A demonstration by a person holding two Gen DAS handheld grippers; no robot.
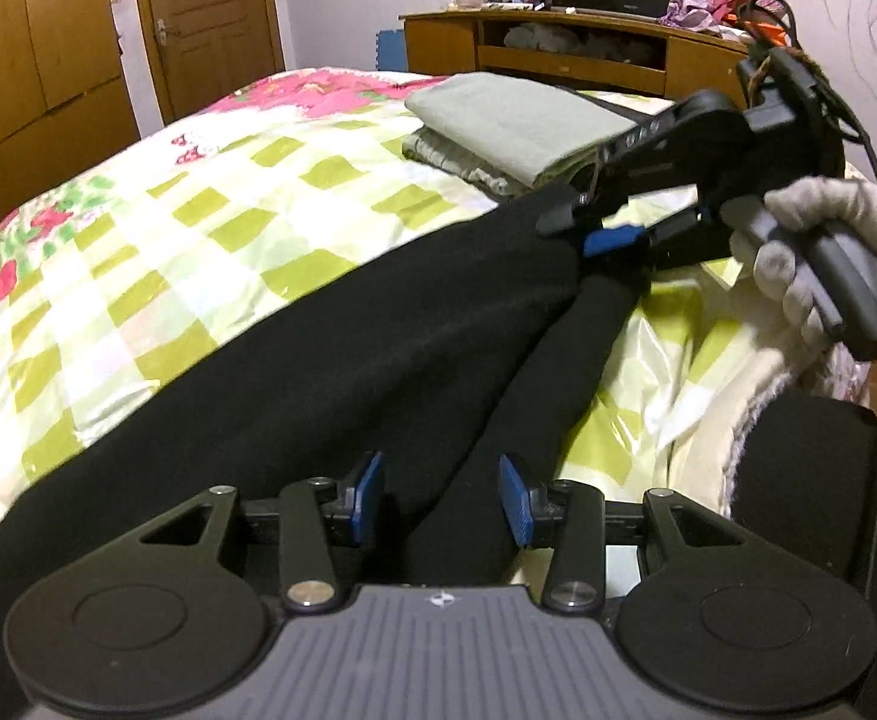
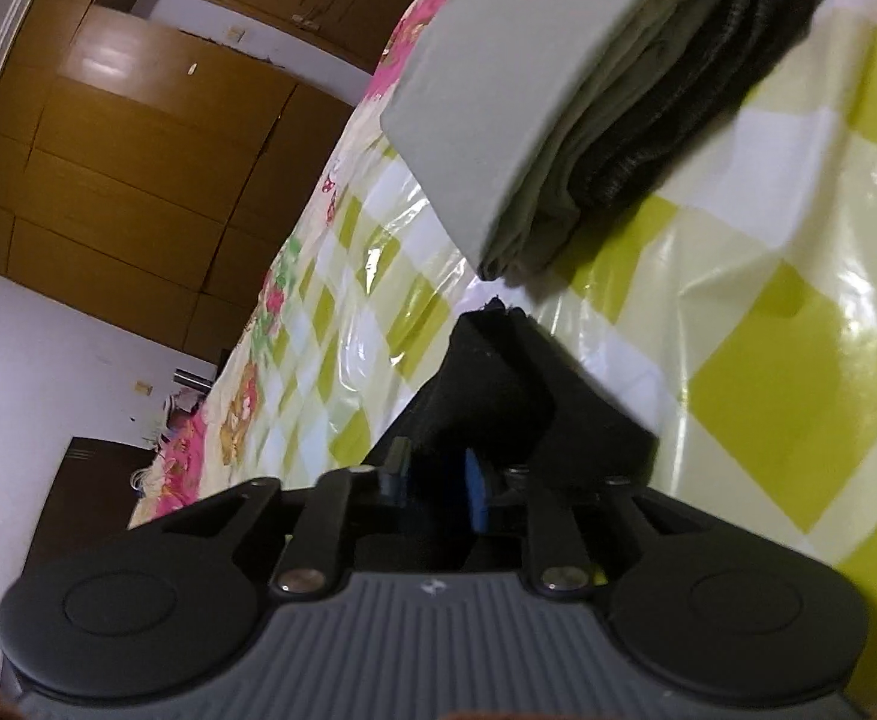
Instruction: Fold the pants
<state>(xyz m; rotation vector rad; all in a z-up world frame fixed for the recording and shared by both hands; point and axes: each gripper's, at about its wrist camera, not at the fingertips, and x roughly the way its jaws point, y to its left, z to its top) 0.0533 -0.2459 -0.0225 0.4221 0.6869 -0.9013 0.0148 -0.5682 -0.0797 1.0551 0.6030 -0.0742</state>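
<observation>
Black pants [image 1: 342,330] lie across the green-checked bedspread [image 1: 156,228]. My left gripper [image 1: 443,501] is open, its blue pads on either side of the near end of one pant leg. My right gripper [image 1: 603,234], held by a white-gloved hand, is shut on the far end of the pants. In the right wrist view its blue pads [image 2: 475,492] pinch bunched black fabric [image 2: 498,384], lifted a little above the bed.
A stack of folded clothes, pale green on top [image 1: 504,120], sits on the bed beyond the pants; it shows close in the right wrist view [image 2: 516,108]. A wooden TV cabinet [image 1: 558,54] stands behind the bed, wardrobes [image 1: 48,60] at left.
</observation>
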